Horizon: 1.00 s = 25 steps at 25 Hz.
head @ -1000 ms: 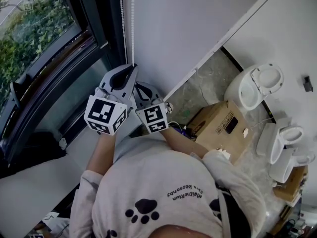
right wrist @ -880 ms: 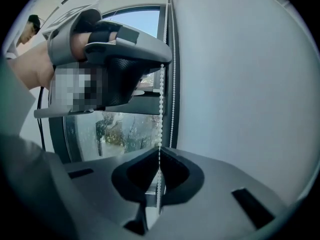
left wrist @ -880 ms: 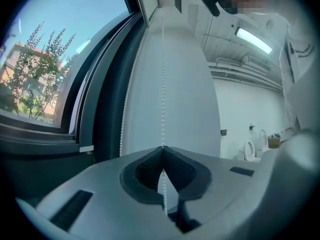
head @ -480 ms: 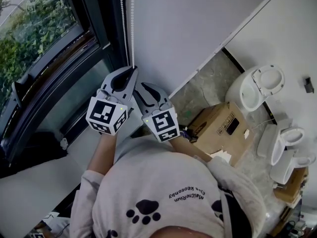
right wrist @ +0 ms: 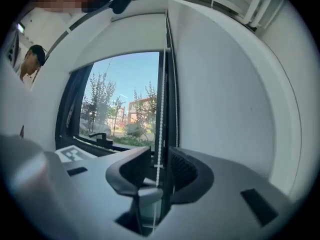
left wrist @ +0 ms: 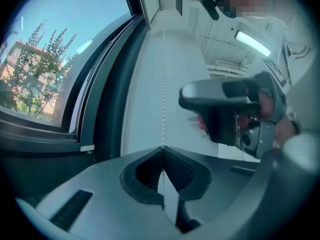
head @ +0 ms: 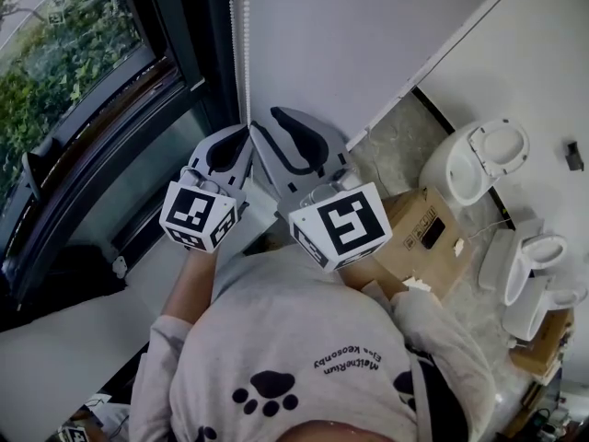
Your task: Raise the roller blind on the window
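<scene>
Bead chain [head: 247, 53] of the blind hangs as two white strands in the corner where the dark window frame [head: 198, 44] meets the white wall [head: 368, 35]. Blind [right wrist: 125, 34] itself, in the right gripper view, covers only the top of the window; below its edge the glass shows trees [right wrist: 100, 109] & sky.

Left gripper [head: 247, 129] has its jaws pressed together on one strand. In the left gripper view the beads run straight down into the closed tips, w/ the 2nd strand off to the left by the frame.

Right gripper [head: 267, 118] sits just beside it, to the right, & higher up the chain. Its jaws have just been opening & now stand spread wide. The same strand passes btwn them, pads not pressing on it.

Each gripper carries a marker cube [head: 196, 215]; the right one looms larger in the head view.

Further out, down on the floor: cardboard box [head: 419, 233], white toilet [head: 479, 159] & more white sanitary ware beside it. Person's light shirt w/ paw print [head: 271, 389] fills the bottom of the head view.
</scene>
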Tool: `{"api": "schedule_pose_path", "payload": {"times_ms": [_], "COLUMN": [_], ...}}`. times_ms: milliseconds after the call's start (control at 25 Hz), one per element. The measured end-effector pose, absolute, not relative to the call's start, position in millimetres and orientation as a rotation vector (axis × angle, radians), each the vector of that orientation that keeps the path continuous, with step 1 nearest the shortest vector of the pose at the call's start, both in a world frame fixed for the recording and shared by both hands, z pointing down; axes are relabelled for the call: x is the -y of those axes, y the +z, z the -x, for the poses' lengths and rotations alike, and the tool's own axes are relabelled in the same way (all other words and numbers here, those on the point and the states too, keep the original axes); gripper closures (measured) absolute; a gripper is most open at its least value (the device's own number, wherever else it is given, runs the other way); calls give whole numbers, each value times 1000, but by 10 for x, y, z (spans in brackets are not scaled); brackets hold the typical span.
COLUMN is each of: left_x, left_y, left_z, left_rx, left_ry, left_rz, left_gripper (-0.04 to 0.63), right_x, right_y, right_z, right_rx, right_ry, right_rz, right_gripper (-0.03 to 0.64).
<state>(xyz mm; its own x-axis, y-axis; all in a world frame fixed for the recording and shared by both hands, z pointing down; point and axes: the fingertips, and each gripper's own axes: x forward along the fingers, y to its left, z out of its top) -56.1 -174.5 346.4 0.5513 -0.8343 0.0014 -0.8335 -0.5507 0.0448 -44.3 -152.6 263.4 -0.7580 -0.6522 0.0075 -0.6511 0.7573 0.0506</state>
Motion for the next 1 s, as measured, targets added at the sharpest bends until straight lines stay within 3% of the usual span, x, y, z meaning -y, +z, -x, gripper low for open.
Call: {"api": "schedule_pose_path", "payload": {"times_ms": [320, 400, 480, 1000], "left_x": [1719, 1724, 1728, 1766], "left_y": [3454, 3460, 3464, 4019], "left_z": [505, 511, 518, 477], "left_rx": [1459, 1459, 1461, 1465], "left_ry": [-33, -37, -44, 31], "left_rz": [-2740, -2739, -2736, -2671], "left_gripper": [586, 586, 586, 586], "right_x": [1731, 1765, 1768, 1806], "right_y": [2054, 2026, 2025, 2592], "right_z": [666, 703, 721, 640], "right_rx": [2986, 2975, 2976, 2925], "right_ry": [-164, -183, -204, -194], "right_rz": [-1054, -1068, -1073, -1140], "right_gripper": [536, 594, 603, 606]}}
